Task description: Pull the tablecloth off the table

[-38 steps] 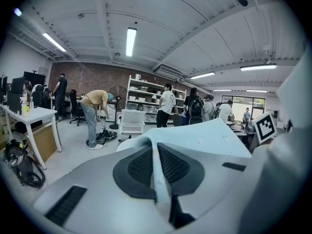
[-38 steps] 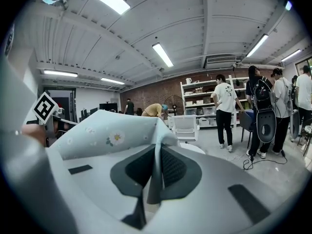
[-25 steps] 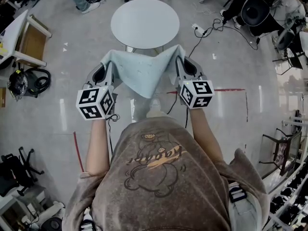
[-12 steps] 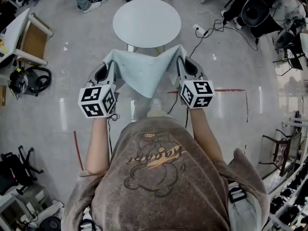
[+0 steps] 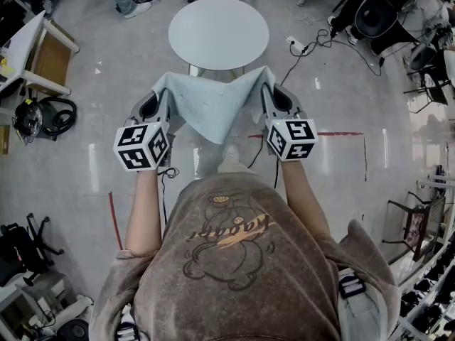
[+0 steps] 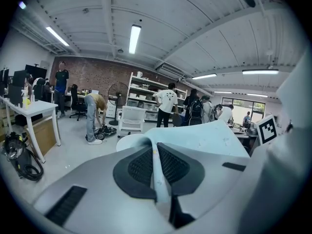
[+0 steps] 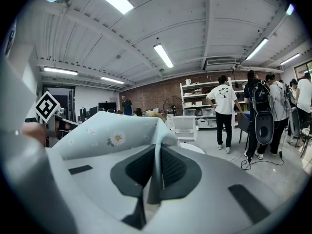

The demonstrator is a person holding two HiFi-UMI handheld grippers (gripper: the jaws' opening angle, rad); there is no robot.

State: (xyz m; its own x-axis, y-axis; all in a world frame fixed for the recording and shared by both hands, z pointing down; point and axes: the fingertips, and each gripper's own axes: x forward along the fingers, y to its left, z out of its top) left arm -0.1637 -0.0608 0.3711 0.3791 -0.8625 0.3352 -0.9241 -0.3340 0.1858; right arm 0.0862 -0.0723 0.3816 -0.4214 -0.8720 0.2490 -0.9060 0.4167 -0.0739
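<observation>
Near side of the round table (image 5: pixel 218 34), clear of its top: the pale blue tablecloth (image 5: pixel 213 109) sags between your left gripper (image 5: pixel 160 94) and right gripper (image 5: pixel 266 87), each clenched on a corner. It looks soft, light and probably slippery, so the corners suit your grip best.

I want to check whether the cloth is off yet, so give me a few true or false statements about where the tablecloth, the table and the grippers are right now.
1. The left gripper and the right gripper both have their fingers closed on the tablecloth. True.
2. The tablecloth lies spread over the round table. False: the tabletop is bare, and the cloth hangs between the two grippers, short of the table.
3. The tablecloth is plain, with no print. False: a small daisy shows on it in the right gripper view.
4. A white chair stands beyond the table. True.
</observation>
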